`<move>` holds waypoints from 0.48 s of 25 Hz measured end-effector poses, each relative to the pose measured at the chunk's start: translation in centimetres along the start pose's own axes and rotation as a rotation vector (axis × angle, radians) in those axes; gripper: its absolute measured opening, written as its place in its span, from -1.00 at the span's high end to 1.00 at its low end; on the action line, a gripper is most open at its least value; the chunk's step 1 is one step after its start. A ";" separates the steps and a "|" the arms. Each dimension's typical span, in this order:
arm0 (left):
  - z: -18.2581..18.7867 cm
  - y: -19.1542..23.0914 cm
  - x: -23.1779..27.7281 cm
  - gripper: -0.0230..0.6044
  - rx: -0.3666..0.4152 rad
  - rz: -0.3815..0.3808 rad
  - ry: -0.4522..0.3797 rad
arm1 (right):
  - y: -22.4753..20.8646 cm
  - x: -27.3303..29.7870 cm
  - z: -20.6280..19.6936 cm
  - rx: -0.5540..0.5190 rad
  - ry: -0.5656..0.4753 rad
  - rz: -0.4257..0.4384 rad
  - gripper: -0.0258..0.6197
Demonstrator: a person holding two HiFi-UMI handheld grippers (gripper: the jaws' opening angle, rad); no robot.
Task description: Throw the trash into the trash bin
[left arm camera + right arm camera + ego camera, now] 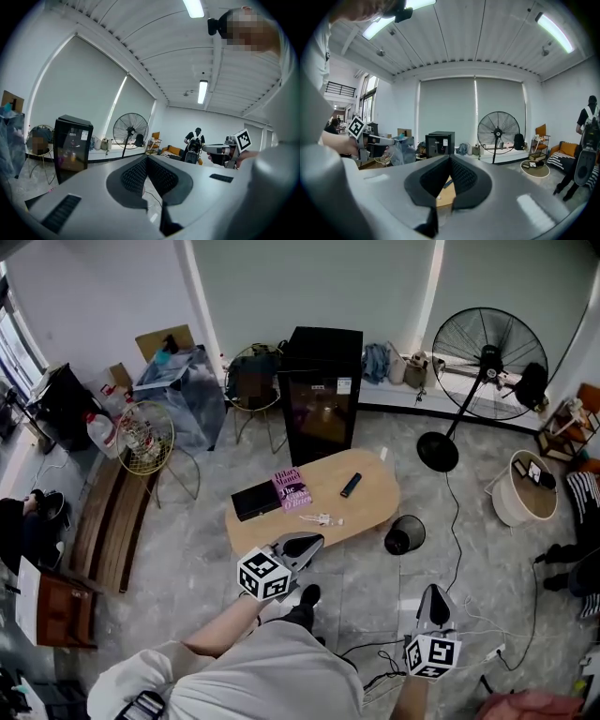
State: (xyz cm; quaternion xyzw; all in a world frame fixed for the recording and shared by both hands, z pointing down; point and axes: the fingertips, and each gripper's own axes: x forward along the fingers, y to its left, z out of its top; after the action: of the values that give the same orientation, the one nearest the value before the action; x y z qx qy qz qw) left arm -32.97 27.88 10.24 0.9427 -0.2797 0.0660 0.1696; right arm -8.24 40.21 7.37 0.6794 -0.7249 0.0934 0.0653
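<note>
- Your left claw (307,541) has its jaws pressed together with nothing between them. It hangs just short of the near edge of the oval, light wooden counter (370,493).
- Your right claw (434,592) is also closed and empty. It is held low over the grey floor, well away from the counter.
- The trash, a small white crumpled scrap (322,519), lies on the counter close to that near edge. It is just ahead of your left claw and a little to its right.
- The scrap's long axis runs roughly along the counter's edge, so it lies crosswise to the way your left claw points.
- Your left claw is plainly the nearer one. I judge that it should make the pick, and its jaws must open before they can close across the scrap's short width.
- The round black mesh trash bin (405,535) stands on the floor just beside the counter's right end. It is to the right of the scrap, between the counter and your right claw.
- From the scrap, the carry therefore goes rightward and down off the counter's end.
</note>
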 end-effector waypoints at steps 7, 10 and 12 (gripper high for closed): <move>1.6 5.0 5.0 0.91 -0.002 -0.048 0.033 | -0.9 6.6 0.9 0.012 0.023 -0.037 0.89; 2.2 7.3 7.0 0.91 0.010 -0.071 0.055 | -1.0 9.4 1.2 0.013 0.037 -0.057 0.89; 2.6 8.9 8.2 0.91 0.014 -0.085 0.067 | -1.1 11.2 1.2 0.012 0.048 -0.073 0.89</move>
State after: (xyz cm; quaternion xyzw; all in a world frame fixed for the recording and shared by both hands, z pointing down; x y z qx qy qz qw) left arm -30.95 15.85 12.15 0.9522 -0.2330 0.0919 0.1749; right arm -7.83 29.00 8.71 0.7034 -0.6972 0.1116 0.0817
